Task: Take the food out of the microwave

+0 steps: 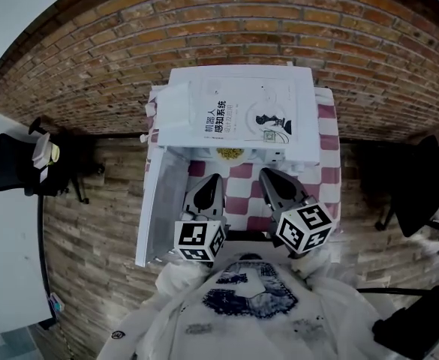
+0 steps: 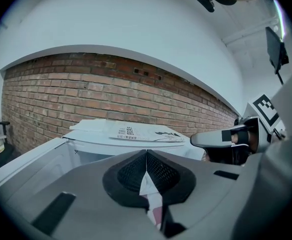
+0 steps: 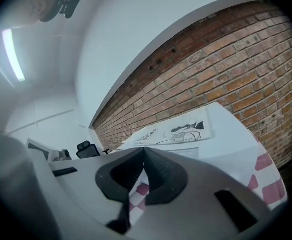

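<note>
Left gripper [image 1: 212, 178] and right gripper [image 1: 269, 173] sit side by side with their jaws pressed together on nothing, only the checked cloth [image 1: 243, 182] showing below their tips. Just ahead of both tips stands the microwave [image 1: 302, 118], its door [image 1: 161, 201] swung out to the left of the left gripper. The food [image 1: 229, 154] lies ahead of the two grippers and between them, at the mouth of the cavity, mostly hidden under the microwave's top front edge.

Judging the risks: closed jaws would only push the food deeper if either gripper went in as it is, so one has to open before it reaches. Neither gripper view shows the cavity or the food, both looking over the microwave's top, so the reach would be poorly guided and a jaw could strike the upper edge. The left gripper is close to the open door and could knock it. A printed sheet [image 1: 242, 109] on top could slide off if the microwave is jolted.

Only a yellowish sliver of the food shows. It looks round, so I cannot tell a long axis or a facing; the visible part runs side to side across the grippers' line.
</note>
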`<state>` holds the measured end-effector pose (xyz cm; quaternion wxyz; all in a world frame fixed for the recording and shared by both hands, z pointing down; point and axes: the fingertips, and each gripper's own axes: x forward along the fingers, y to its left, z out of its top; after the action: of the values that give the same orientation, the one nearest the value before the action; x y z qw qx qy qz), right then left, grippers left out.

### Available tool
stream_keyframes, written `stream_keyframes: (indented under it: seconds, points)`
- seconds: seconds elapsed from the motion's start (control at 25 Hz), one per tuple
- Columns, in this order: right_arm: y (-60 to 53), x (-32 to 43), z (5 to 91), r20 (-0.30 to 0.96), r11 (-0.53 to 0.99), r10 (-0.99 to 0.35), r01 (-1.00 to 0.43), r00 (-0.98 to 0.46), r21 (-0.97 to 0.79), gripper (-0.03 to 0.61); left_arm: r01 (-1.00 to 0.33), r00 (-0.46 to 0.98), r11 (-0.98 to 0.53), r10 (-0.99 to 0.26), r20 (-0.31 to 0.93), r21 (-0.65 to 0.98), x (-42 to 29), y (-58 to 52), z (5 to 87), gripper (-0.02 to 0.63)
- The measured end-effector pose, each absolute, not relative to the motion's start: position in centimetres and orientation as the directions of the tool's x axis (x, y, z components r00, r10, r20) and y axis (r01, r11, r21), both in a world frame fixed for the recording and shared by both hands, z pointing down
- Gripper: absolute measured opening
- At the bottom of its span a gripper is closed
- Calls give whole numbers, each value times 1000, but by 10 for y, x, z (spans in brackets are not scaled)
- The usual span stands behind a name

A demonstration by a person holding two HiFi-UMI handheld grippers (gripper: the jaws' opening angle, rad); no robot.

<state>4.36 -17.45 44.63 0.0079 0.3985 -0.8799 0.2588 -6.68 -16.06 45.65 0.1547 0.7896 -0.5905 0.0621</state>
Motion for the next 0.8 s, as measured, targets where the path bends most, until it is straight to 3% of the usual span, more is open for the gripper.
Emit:
stream_keyframes:
  seconds: [0.68,0.8]
  points:
    - [-194,42,464,252,550,-707,-738,-661,-392,14,-930,342,-272,-885,317,245,-73,-184,494,12]
    - [-196,46,467,258,546,-709,-742,-657,-388,14,-929,344,-267,-881,324,257,-72,-186,502,45]
